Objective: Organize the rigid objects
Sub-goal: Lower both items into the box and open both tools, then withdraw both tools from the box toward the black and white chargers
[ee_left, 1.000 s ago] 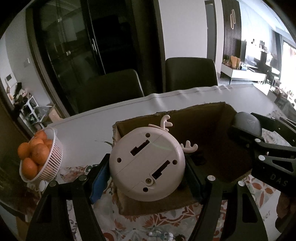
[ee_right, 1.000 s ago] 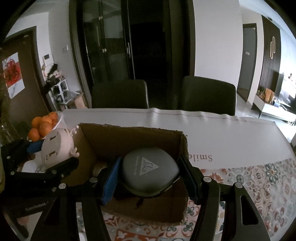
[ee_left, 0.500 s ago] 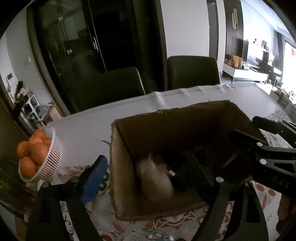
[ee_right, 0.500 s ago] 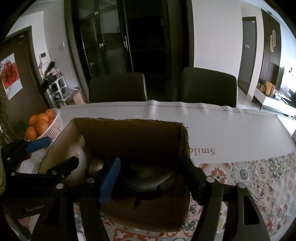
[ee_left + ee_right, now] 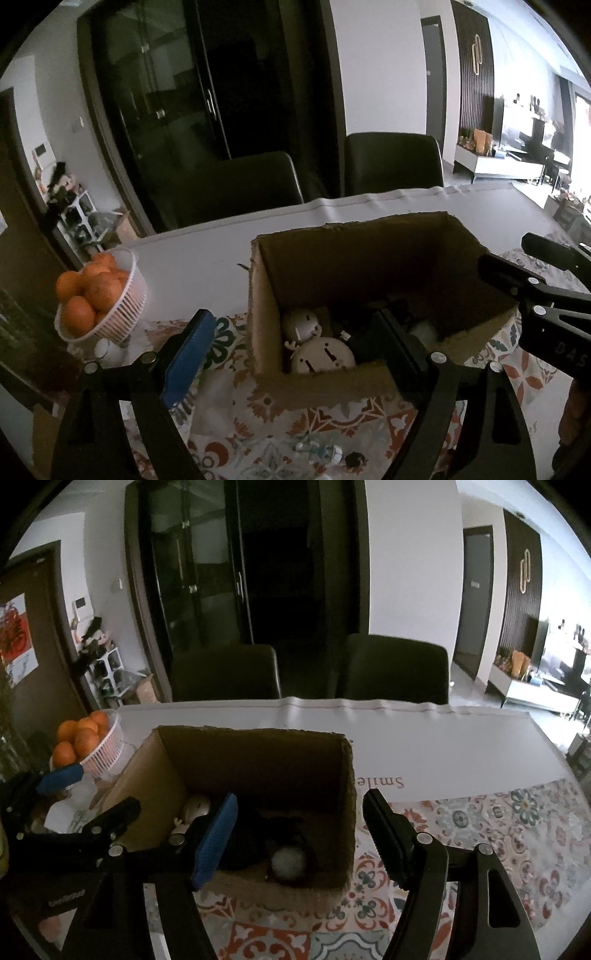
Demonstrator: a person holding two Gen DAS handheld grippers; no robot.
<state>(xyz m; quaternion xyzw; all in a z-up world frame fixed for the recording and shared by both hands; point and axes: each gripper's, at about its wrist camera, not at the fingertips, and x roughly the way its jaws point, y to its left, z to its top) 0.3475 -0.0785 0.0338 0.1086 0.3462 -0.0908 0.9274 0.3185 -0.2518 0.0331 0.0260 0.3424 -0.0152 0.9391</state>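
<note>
Hovering both tools over the cardboard box (image 5: 369, 254), I've got my left tool (image 5: 295, 343) spread wide apart with nothing in it, and my right tool (image 5: 299, 823) just as wide and bare, straddling the box's right wall. Down inside, the round antlered gadget (image 5: 323, 356) lies on its face at the near-left corner and the dark case (image 5: 251, 834) sits beside a pale ball (image 5: 288, 862), everything pooled in one container so the patterned surface (image 5: 480, 830) stays tidy, while the basket of oranges (image 5: 99, 295) stands well apart.
</note>
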